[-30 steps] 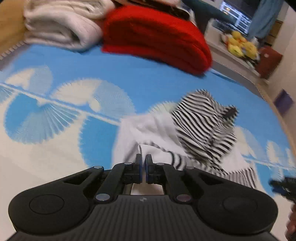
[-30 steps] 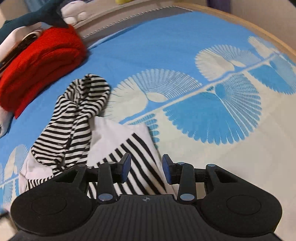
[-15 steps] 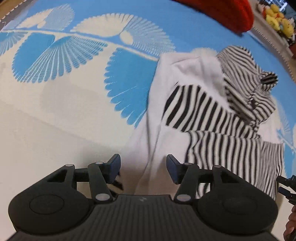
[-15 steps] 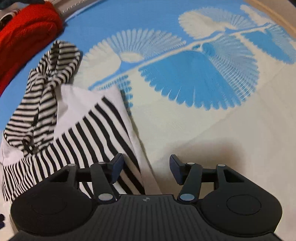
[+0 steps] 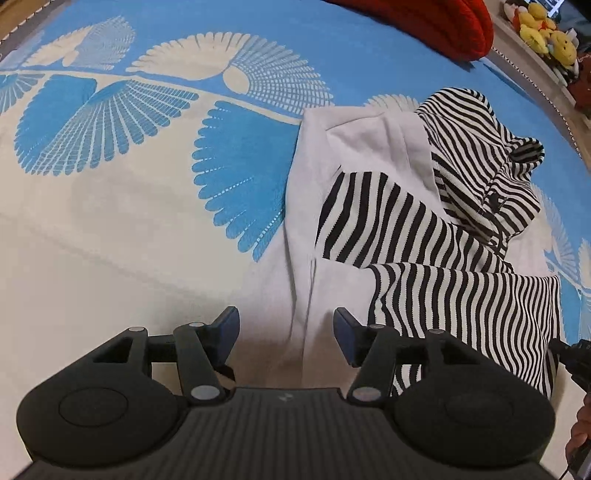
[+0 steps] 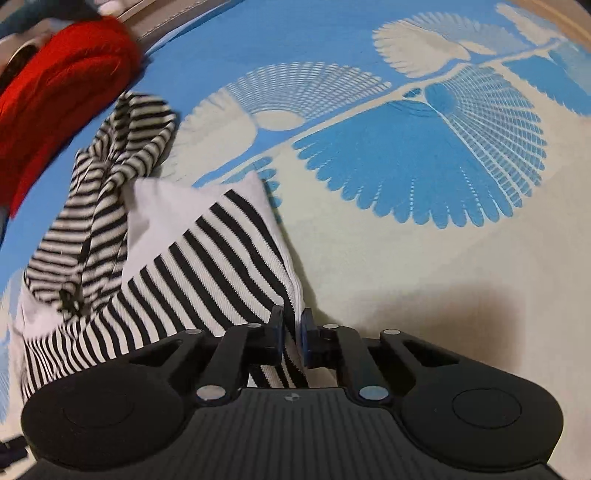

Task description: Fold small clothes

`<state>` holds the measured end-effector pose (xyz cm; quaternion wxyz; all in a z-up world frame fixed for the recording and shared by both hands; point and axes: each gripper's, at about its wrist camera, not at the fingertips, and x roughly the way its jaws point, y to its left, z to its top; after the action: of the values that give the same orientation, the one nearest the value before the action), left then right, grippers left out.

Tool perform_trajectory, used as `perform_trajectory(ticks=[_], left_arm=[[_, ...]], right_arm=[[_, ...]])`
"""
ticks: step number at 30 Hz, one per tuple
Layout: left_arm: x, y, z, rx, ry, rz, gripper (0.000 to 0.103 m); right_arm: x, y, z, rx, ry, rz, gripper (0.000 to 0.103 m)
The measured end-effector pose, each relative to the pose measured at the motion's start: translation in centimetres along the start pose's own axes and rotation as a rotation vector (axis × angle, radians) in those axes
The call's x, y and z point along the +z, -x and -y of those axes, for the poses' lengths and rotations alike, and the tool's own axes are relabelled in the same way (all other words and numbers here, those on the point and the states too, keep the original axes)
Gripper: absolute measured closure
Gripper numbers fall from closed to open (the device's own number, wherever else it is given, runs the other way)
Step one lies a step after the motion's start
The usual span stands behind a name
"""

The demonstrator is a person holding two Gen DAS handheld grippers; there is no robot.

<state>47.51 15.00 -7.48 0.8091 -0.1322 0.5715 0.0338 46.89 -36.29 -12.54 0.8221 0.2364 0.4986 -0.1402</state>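
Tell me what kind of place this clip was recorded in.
Probably a home bedroom: the striped garment lies on a blue patterned bedspread, with a folded red knit and yellow plush toys nearby.

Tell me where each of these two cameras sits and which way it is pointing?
Left wrist view: sits on the left gripper, looking forward and down along its open fingers at the white edge of the striped garment; part of the person's other hand shows at the right edge.
Right wrist view: sits on the right gripper, looking along fingers shut on the garment's near corner.
Both show the garment, the blue patterned cover and the red knit.
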Motion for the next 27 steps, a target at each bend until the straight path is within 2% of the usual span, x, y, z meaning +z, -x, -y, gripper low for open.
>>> perform_trajectory(ticks=[2, 7, 10, 14, 17, 21, 24, 27], left_arm=[[0.1, 0.4, -0.1, 0.004, -0.012, 0.002, 0.041], [0.2, 2.1, -0.4, -0.011, -0.047, 0.024, 0.041], [-0.6, 3.2, -0.6, -0.018, -0.073, 0.030, 0.041], [-2.6, 4.8, -1.6, -0.022, -0.084, 0.033, 0.041], [-5.1, 6.6, -2.2, -0.036, -0.085, 0.020, 0.041], [-9.3, 10.0, -2.0, -0.039, -0.125, 0.015, 0.039], [-13.7, 12.6, -1.7, -0.032, -0.165, 0.042, 0.020], [-18.0, 12.4, -1.7, 0.004, -0.188, 0.028, 0.017]], right_arm=[[-0.2, -0.2, -0.4, -0.002, 0.023, -0.009, 0.092], [-0.8, 1.5, 0.4, 0.002, 0.035, -0.023, 0.072], [-2.3, 3.9, 2.0, -0.017, 0.029, -0.018, 0.068], [-4.1, 7.4, 3.8, -0.026, 0.045, -0.022, 0.067], [-6.0, 11.1, 5.3, -0.016, 0.047, -0.021, 0.064], [-9.5, 16.0, 6.9, 0.007, 0.108, -0.020, 0.052], [-12.5, 18.2, 8.3, 0.018, 0.117, -0.018, 0.045], [-15.7, 18.5, 9.7, 0.015, 0.101, -0.023, 0.044]])
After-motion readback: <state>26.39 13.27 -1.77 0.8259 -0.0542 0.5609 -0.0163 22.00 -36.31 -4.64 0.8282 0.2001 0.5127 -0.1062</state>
